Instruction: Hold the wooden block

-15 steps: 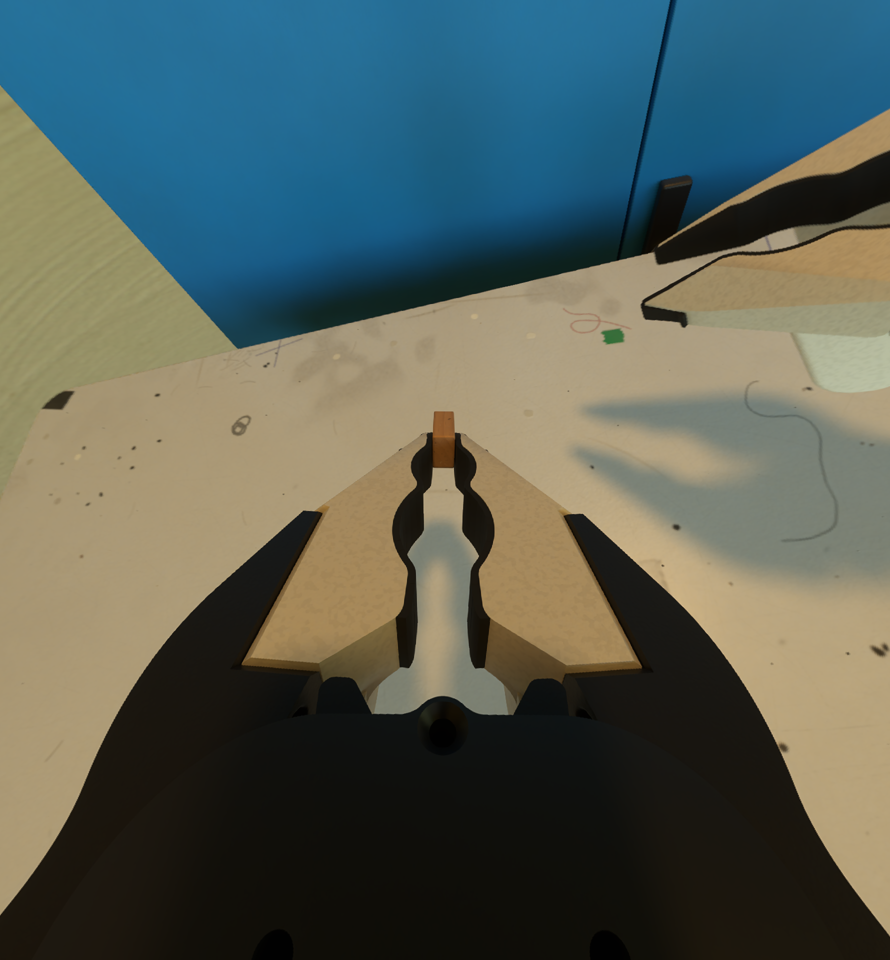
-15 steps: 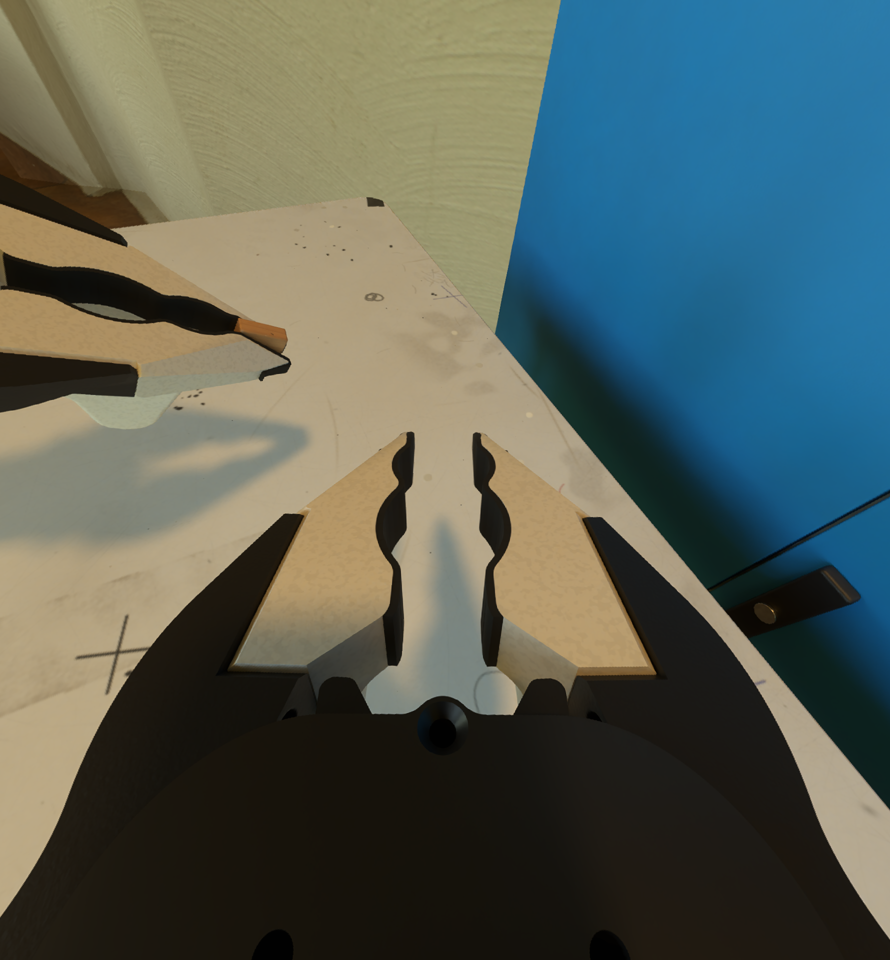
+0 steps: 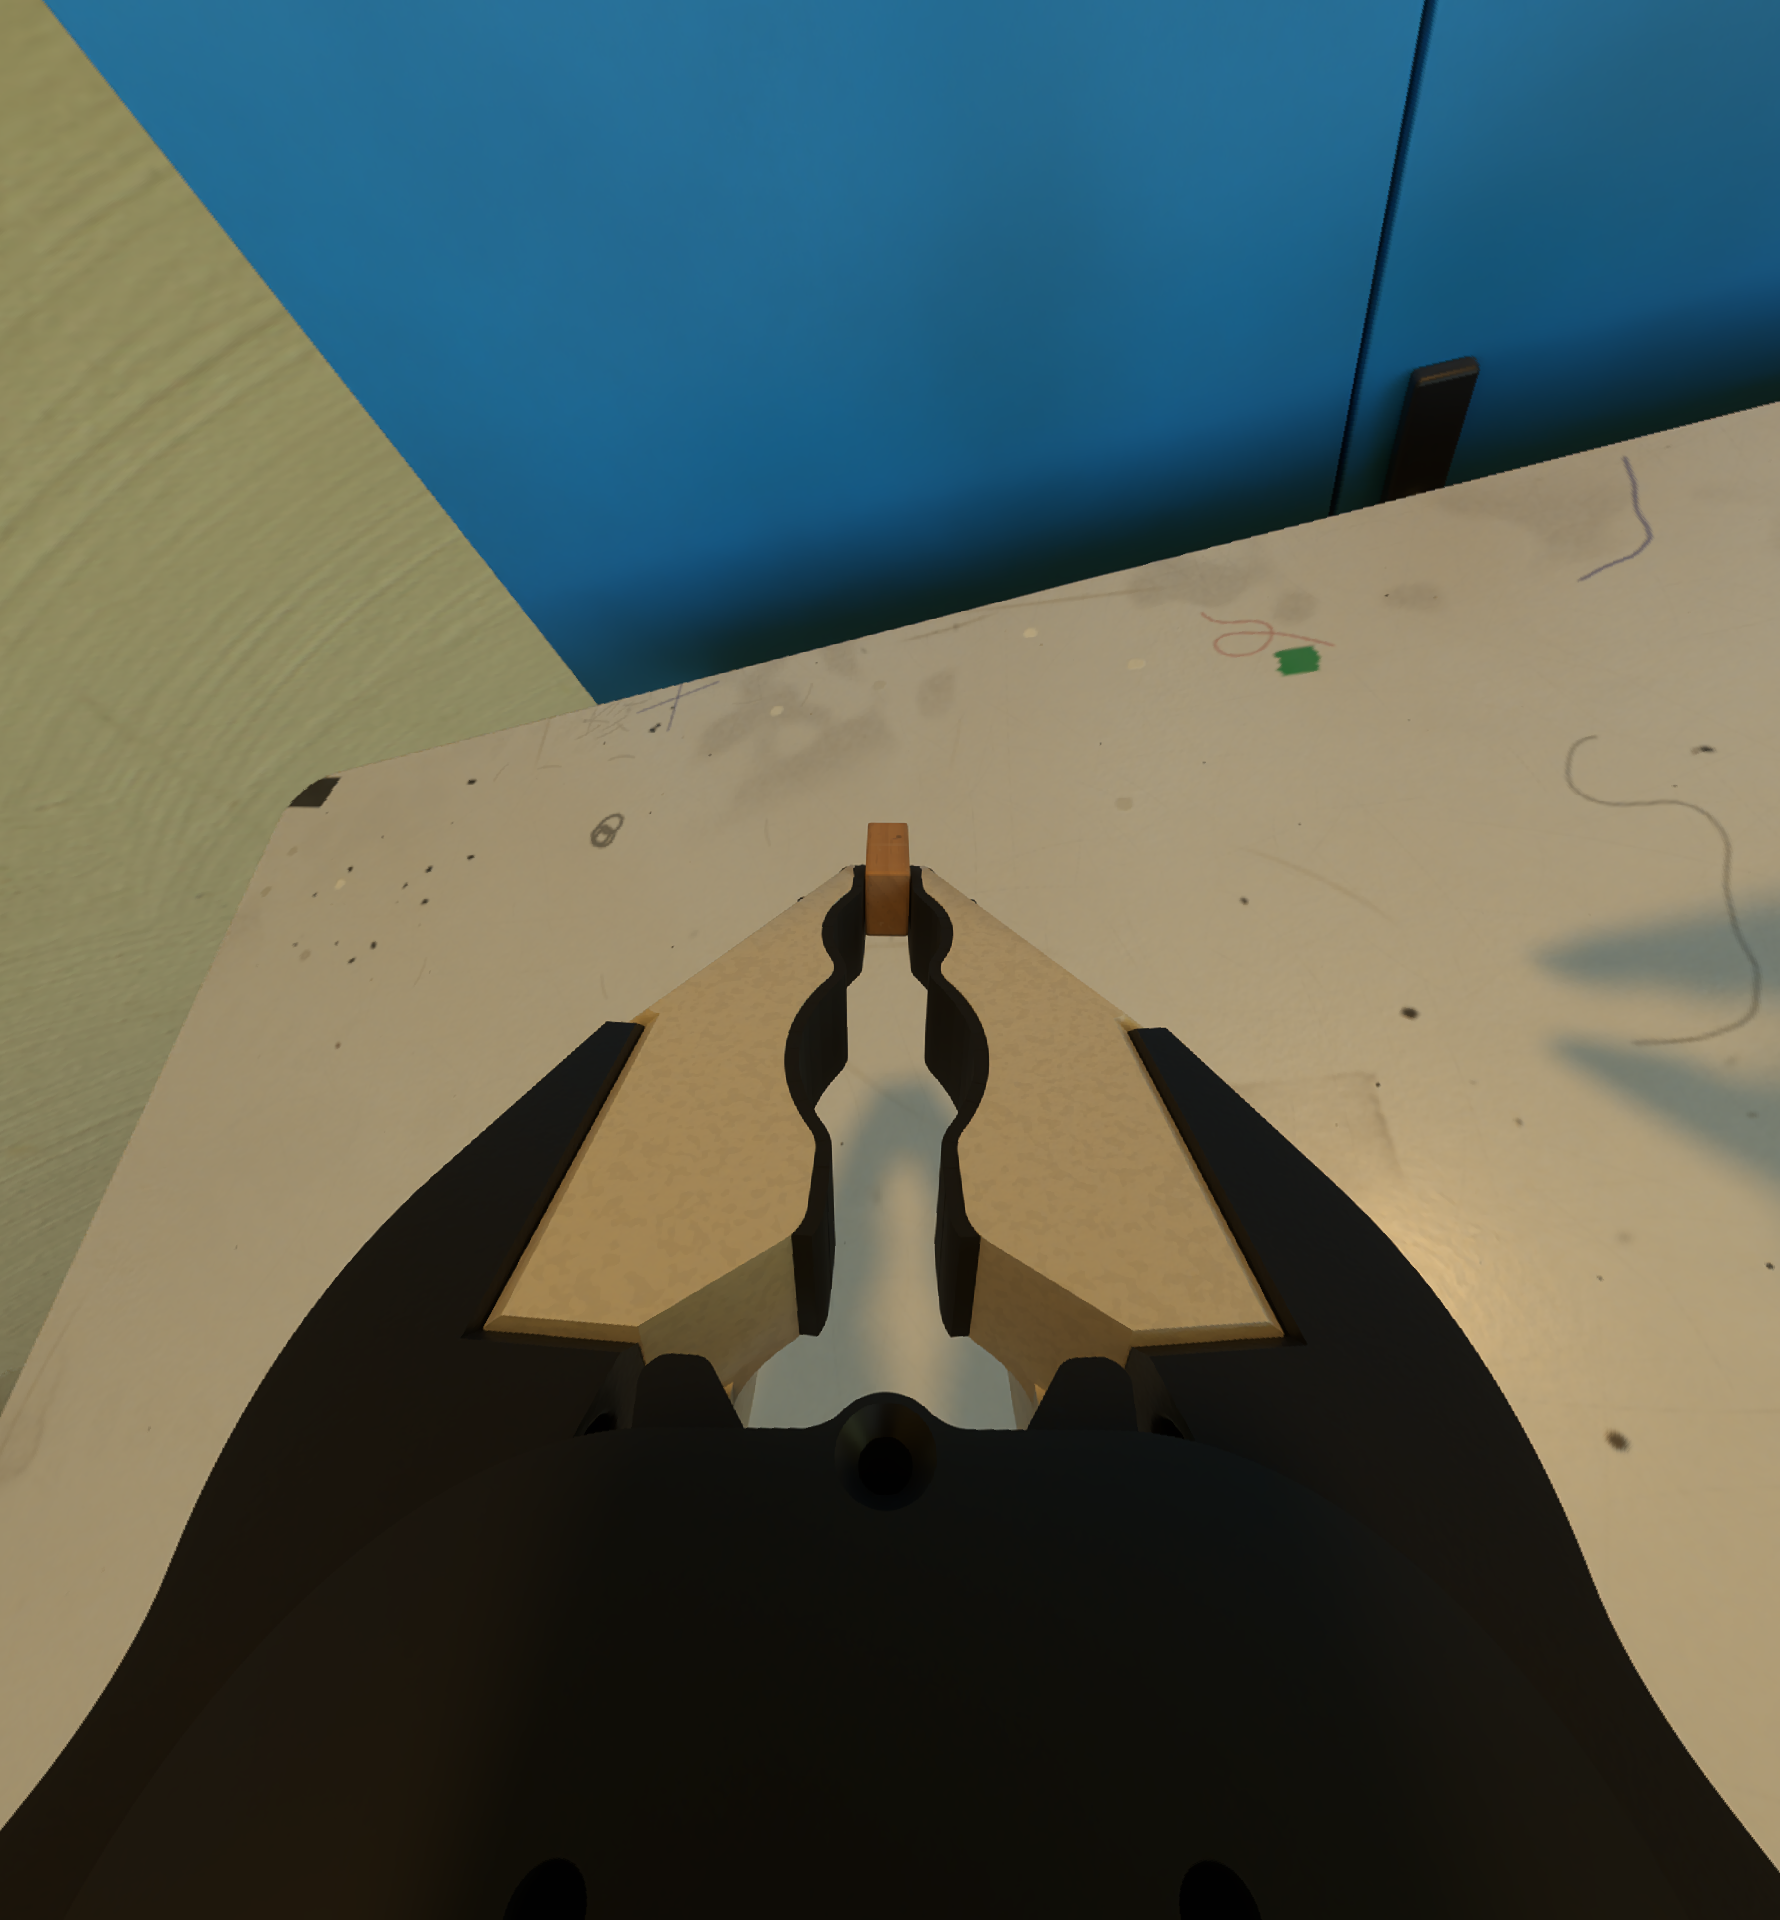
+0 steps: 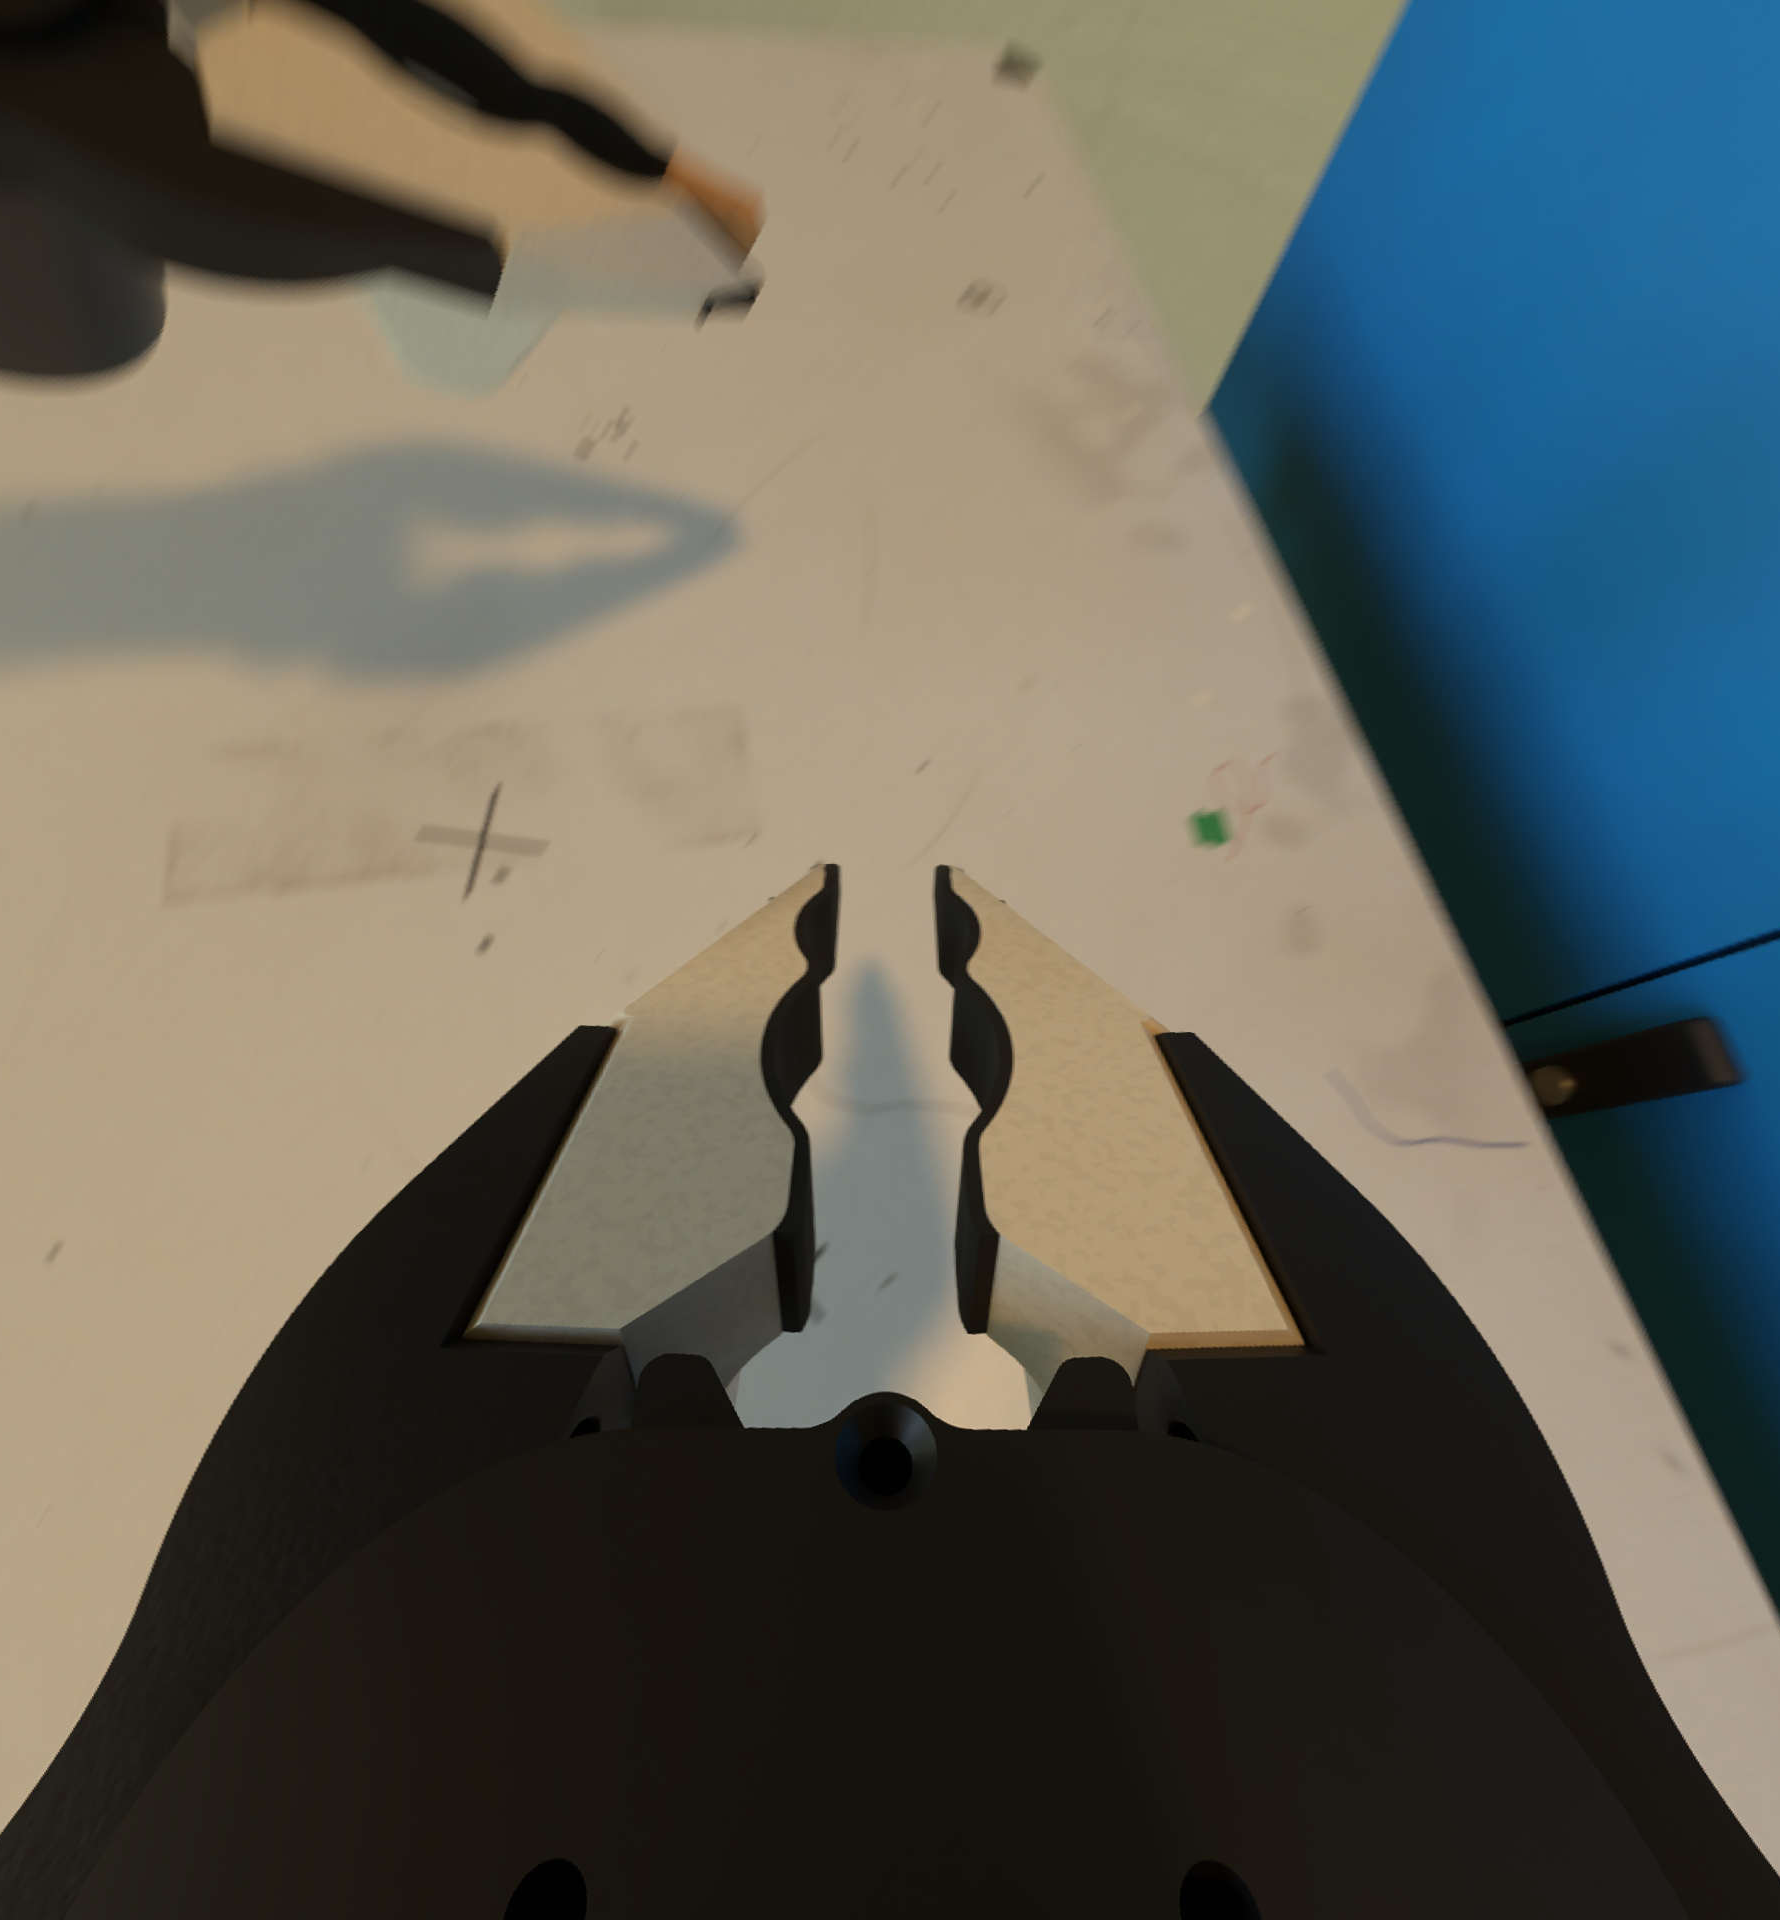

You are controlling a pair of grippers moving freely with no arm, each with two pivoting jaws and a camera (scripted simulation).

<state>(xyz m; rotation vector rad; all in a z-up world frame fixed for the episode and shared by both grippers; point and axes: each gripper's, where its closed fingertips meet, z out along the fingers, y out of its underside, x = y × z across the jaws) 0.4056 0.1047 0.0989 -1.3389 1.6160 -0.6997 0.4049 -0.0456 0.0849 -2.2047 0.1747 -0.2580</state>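
A small orange-brown wooden block (image 3: 887, 878) is pinched between the tips of my left gripper (image 3: 887, 883), which is shut on it and holds it above the beige table (image 3: 1281, 1039). In the right wrist view the left gripper (image 4: 704, 223) appears blurred at the upper left, the block (image 4: 720, 197) sticking out of its tips. My right gripper (image 4: 886, 883) is open and empty, its fingers a small gap apart, over the table near the right edge.
A blue wall (image 3: 865, 312) with a black bracket (image 3: 1431, 426) runs along the table's far edge. A green mark (image 3: 1297, 661) and pen scribbles lie on the table. A table corner (image 3: 312, 795) is at the left. A pencilled cross (image 4: 481, 840) marks the table.
The right gripper has drawn back out of the left wrist view and tilted down toward the table; its view is motion-blurred. The left gripper still holds the block.
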